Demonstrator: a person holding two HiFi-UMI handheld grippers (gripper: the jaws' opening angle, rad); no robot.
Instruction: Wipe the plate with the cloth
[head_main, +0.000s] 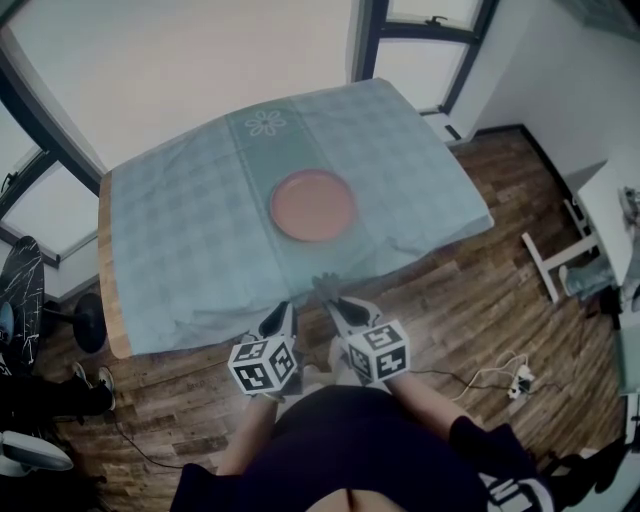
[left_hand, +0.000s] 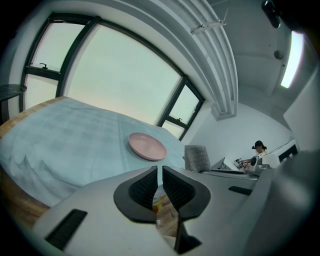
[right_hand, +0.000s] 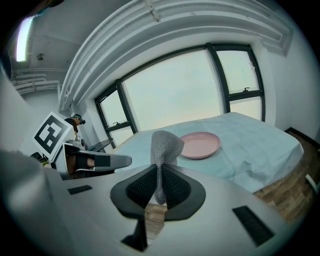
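A round pink plate (head_main: 313, 205) lies empty at the middle of the table (head_main: 180, 240), which is covered by a light blue checked tablecloth. Both grippers hang off the table's near edge, over the floor. My right gripper (right_hand: 159, 172) is shut on a grey knitted cloth (right_hand: 165, 145) that stands up from its jaws, with the plate (right_hand: 200, 144) beyond it. In the head view the cloth (head_main: 325, 288) pokes from the right gripper (head_main: 336, 306). My left gripper (left_hand: 160, 170) is shut with nothing in it, just left of the right one, with the plate (left_hand: 147, 146) ahead and the cloth (left_hand: 196, 157) to its right.
Large windows (head_main: 150, 60) run behind the table. The wooden floor (head_main: 480, 300) surrounds it, with a power strip and cable (head_main: 505, 378) at the right, a white table leg (head_main: 545, 265) farther right, and a dumbbell (head_main: 85, 322) at the left. A person (left_hand: 257, 149) sits at a distant desk.
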